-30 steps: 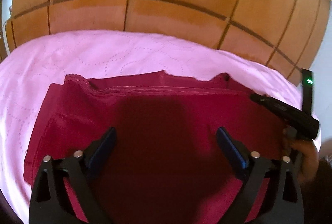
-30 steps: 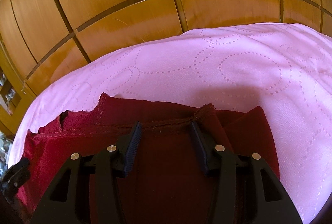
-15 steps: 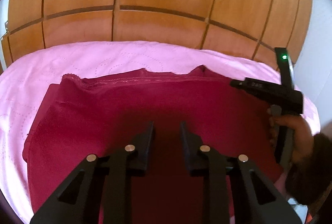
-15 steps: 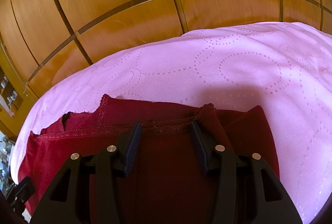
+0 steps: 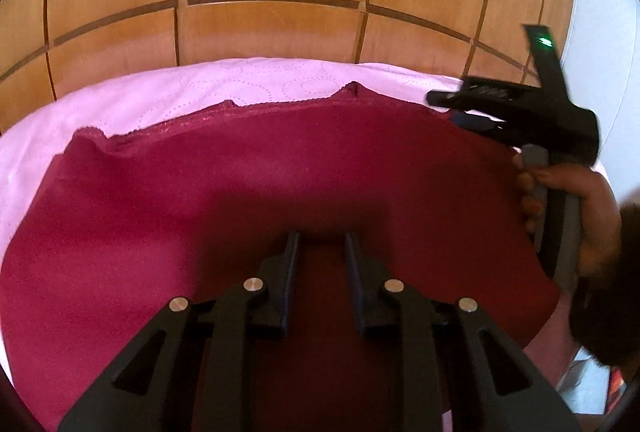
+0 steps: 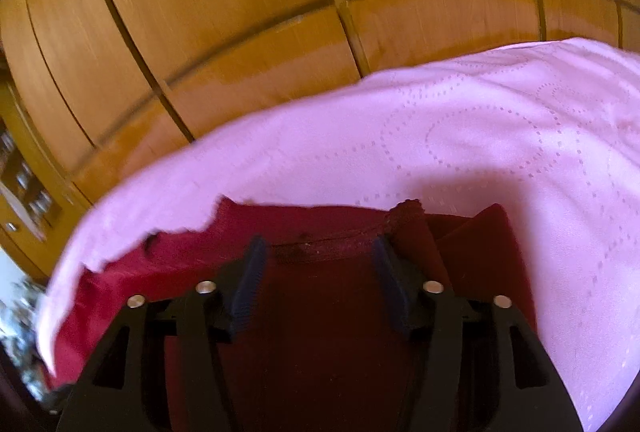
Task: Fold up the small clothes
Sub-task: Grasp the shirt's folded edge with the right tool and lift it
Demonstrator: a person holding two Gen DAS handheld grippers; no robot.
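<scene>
Left wrist: red garment [image 5: 280, 184] under L gripper [image 5: 320, 244], fingers narrowly apart.

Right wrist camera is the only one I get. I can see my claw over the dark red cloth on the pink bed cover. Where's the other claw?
Observer: The left claw is over the middle of the dark red fabric garment. There is only a narrow gap between its fingers.
Operator: Can you see my claw from over there?
Observer: Yes. The right claw shows from the side at the garment's far right edge, and a bare hand is holding its handle.
Operator: Is anything lit up on it?
Observer: A small green light glows on the black bar that sticks up from it.
</scene>
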